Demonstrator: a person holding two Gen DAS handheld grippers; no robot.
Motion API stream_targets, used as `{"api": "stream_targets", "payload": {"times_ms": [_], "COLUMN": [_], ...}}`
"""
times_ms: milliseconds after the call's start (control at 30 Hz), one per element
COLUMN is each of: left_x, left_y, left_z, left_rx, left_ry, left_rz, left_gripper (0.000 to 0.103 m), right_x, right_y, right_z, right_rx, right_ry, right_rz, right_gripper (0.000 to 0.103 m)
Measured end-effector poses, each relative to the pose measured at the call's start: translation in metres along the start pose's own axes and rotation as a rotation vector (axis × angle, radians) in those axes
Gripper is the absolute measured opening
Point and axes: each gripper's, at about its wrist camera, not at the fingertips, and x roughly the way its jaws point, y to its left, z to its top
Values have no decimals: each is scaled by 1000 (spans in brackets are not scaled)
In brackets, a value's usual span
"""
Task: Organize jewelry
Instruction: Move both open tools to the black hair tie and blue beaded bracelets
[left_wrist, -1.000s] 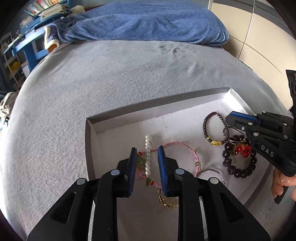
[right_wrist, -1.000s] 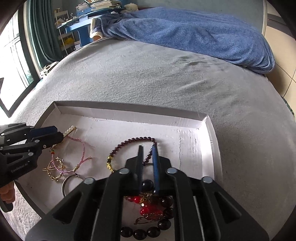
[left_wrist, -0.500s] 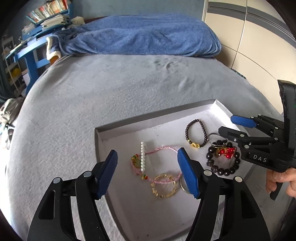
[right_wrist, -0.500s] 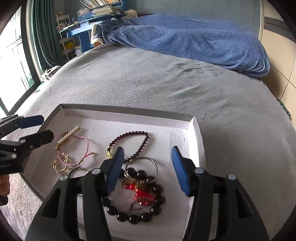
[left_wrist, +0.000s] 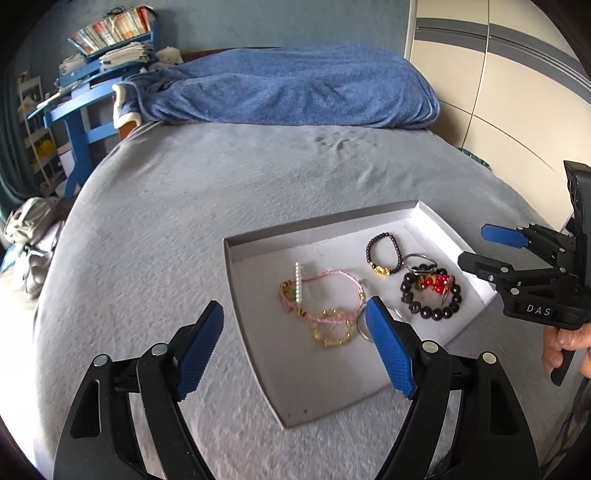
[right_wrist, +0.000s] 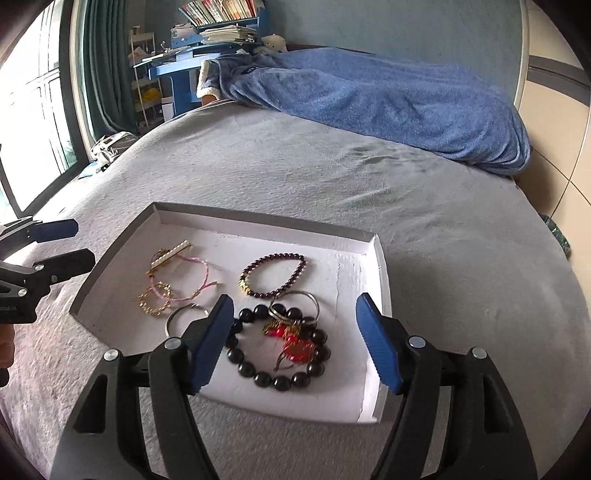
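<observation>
A shallow white tray (left_wrist: 255, 258) (right_wrist: 380, 273) lies on the grey bed and holds several pieces of jewelry: a pearl bar (left_wrist: 297, 282) (right_wrist: 170, 254), a pink cord bracelet (left_wrist: 332, 277) (right_wrist: 199, 273), a gold bracelet (left_wrist: 332, 332) (right_wrist: 155, 301), a dark purple bead bracelet (left_wrist: 384, 253) (right_wrist: 275, 275), a large black bead bracelet (left_wrist: 430, 299) (right_wrist: 279, 350) with red beads (right_wrist: 291, 341), and metal rings (right_wrist: 293, 308). My left gripper (left_wrist: 295, 349) is open and empty, above the tray's near left corner. My right gripper (right_wrist: 295, 341) is open and empty, above the black bracelet.
A blue blanket (left_wrist: 288, 88) (right_wrist: 369, 99) lies across the far end of the bed. A blue desk and shelves (left_wrist: 88, 92) stand beyond the bed at left. A pale wall (left_wrist: 498, 92) is on the right. Grey bedding (left_wrist: 147, 221) surrounds the tray.
Both grippers have opened wide and pulled back and up from the tray. The pearl bar and the black bracelet they had closed around now lie free in the tray.
</observation>
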Motion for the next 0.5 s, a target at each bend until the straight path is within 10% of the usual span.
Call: {"api": "stream_targets", "payload": {"times_ms": [500], "left_x": [-45], "left_y": [-18], "left_z": [-47], "left_rx": [24], "left_ry": [-13], "left_rz": [-32], "left_gripper": [80], "right_x": [-39], "right_y": [-6], "right_z": [-36], "right_rx": [41], "right_ry": [-17], "right_rz": [11], "right_gripper": [79]}}
